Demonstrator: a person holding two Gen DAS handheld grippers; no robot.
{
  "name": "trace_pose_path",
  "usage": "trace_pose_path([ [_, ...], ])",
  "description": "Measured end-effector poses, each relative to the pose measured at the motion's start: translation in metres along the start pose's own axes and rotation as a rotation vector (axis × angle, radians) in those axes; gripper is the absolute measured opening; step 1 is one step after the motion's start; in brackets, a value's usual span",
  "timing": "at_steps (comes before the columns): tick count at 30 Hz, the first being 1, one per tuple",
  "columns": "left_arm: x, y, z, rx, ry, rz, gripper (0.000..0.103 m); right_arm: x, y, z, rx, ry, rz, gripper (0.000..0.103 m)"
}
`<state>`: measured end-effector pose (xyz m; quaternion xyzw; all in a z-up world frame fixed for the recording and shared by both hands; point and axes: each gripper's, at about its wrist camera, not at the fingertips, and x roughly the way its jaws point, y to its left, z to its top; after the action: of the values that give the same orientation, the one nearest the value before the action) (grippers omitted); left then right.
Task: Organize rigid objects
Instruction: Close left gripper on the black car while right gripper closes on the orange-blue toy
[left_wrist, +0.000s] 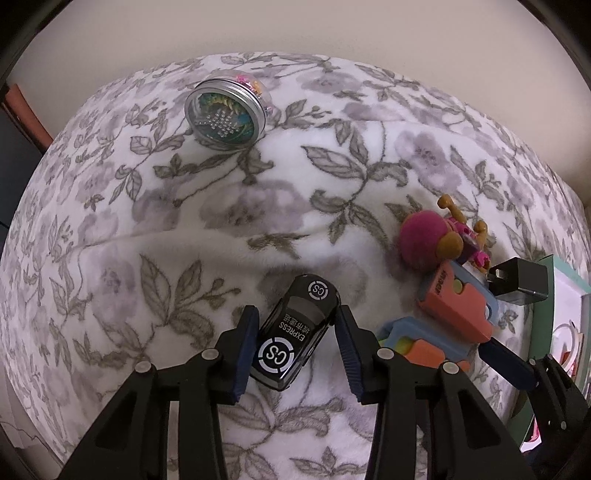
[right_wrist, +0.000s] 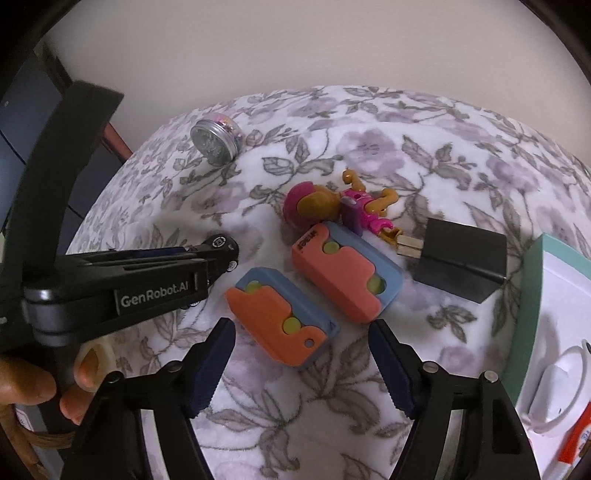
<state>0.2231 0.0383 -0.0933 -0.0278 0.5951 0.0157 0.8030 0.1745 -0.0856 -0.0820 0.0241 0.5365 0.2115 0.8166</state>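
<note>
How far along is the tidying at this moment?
Early. In the box only white items show. In hand: the left gripper brackets the black toy car, still on the blanket. The right gripper hovers open. Left: two orange-blue toys, doll, black charger, round tin.

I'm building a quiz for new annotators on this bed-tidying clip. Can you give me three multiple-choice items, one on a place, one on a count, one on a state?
1. Where is the black toy car?
A. Between the left gripper's fingers
B. Inside the box
C. Beside the round tin

2. How many orange-and-blue blocks lie on the blanket?
A. One
B. Two
C. Four

3. How is the right gripper?
A. Shut on the doll
B. Shut on a block
C. Open

Answers: 1 A, the left gripper straddles it. 2 B, a near block and a far block. 3 C, its fingers stand apart, holding nothing.
</note>
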Motion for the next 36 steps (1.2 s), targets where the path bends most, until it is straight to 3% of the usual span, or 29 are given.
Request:
trace_pose_path([
  [13, 0.002, 0.002, 0.001, -0.010, 0.007, -0.016, 0.046, 0.017, 0.021, -0.001, -0.104, -0.010, -0.126, 0.075],
  [16, 0.002, 0.002, 0.000, -0.009, 0.007, -0.016, 0.046, 0.017, 0.022, -0.001, -0.105, -0.024, -0.148, 0.071],
  [18, 0.002, 0.002, 0.001, -0.008, 0.007, -0.017, 0.047, 0.017, 0.021, 0.000, -0.100, -0.034, -0.164, 0.063],
  [27, 0.002, 0.002, 0.000, 0.005, 0.012, -0.019, 0.048, 0.014, 0.018, -0.003, -0.081, -0.031, -0.160, 0.061],
  [31, 0.011, -0.006, -0.004, 0.049, 0.023, 0.044, 0.053, 0.011, 0.016, -0.006, -0.073, -0.027, -0.167, 0.058],
  [36, 0.012, -0.008, -0.005, 0.043, 0.023, 0.040, 0.051, 0.009, 0.014, -0.008, -0.061, -0.025, -0.169, 0.058],
])
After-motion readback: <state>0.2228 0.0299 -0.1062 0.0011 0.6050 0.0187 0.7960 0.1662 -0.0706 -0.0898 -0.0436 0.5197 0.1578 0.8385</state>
